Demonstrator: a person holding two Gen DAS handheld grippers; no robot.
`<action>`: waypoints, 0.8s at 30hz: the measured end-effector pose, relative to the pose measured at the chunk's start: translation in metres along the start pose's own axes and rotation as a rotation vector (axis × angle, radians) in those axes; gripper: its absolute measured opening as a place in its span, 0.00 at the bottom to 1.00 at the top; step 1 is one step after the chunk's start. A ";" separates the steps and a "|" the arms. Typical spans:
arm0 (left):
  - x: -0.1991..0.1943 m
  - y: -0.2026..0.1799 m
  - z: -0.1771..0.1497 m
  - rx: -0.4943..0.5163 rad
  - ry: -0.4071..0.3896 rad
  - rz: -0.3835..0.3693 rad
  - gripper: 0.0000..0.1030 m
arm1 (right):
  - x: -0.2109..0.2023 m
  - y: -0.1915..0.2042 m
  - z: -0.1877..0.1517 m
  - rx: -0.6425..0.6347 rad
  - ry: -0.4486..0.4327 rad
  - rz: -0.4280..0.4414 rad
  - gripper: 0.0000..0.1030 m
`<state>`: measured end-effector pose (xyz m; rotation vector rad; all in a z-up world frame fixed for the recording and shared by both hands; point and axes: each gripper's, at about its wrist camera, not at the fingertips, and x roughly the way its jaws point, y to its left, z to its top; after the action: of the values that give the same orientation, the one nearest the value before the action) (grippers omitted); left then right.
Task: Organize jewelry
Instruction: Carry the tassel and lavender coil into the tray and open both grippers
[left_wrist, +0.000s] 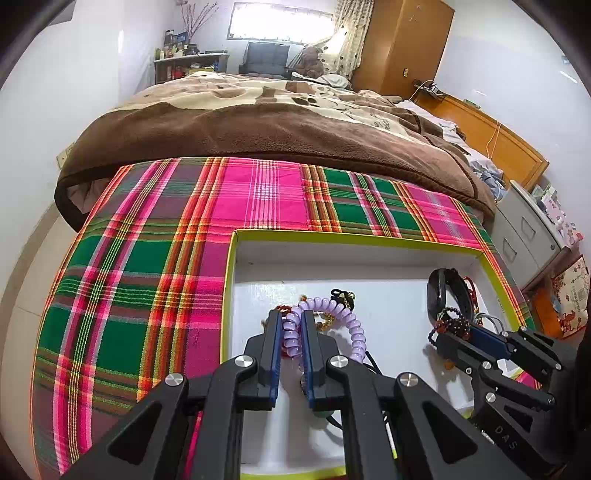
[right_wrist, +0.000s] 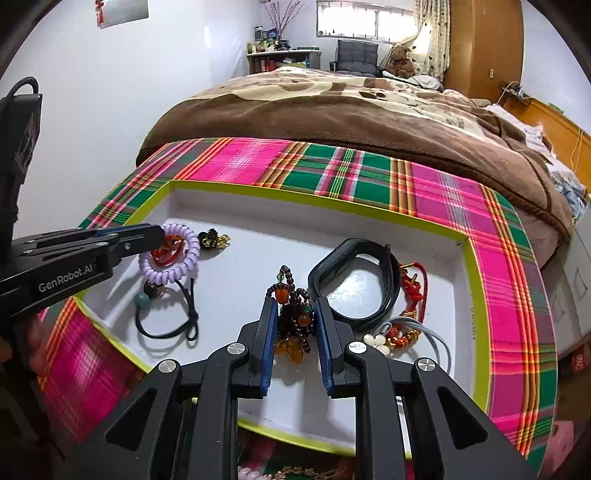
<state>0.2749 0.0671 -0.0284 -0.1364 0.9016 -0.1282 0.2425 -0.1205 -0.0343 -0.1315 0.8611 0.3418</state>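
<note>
A white box with a lime rim (left_wrist: 354, 236) (right_wrist: 303, 201) lies on a plaid cloth. My left gripper (left_wrist: 292, 317) (right_wrist: 157, 236) is shut on a lilac spiral hair tie (left_wrist: 347, 321) (right_wrist: 184, 258) inside the box. My right gripper (right_wrist: 295, 308) (left_wrist: 441, 332) is shut on a dark beaded bracelet with orange beads (right_wrist: 295, 321) (left_wrist: 452, 323). A black wristband (right_wrist: 354, 284) (left_wrist: 443, 295) lies just right of it. A red cord bracelet (right_wrist: 415, 284), a grey cord with white beads (right_wrist: 391, 336), a black elastic hair tie (right_wrist: 166, 314) and a black-and-gold piece (right_wrist: 212, 238) also lie in the box.
The plaid cloth (left_wrist: 140, 266) (right_wrist: 509, 280) covers the bed's end. A brown blanket (left_wrist: 258, 125) lies beyond it. A grey drawer cabinet (left_wrist: 528, 229) stands at the right. More jewelry shows below the box's near rim (right_wrist: 295, 470).
</note>
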 end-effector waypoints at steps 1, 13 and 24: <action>0.001 0.000 0.000 0.000 0.004 0.003 0.10 | 0.001 0.000 0.000 -0.001 0.001 -0.008 0.20; 0.003 -0.004 -0.004 0.000 0.015 -0.007 0.10 | 0.003 -0.002 0.002 -0.005 0.001 -0.051 0.21; 0.000 -0.007 -0.008 0.010 0.018 -0.014 0.17 | 0.002 -0.005 0.002 0.016 -0.003 -0.028 0.30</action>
<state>0.2681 0.0599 -0.0323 -0.1327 0.9182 -0.1474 0.2467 -0.1240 -0.0342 -0.1283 0.8580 0.3084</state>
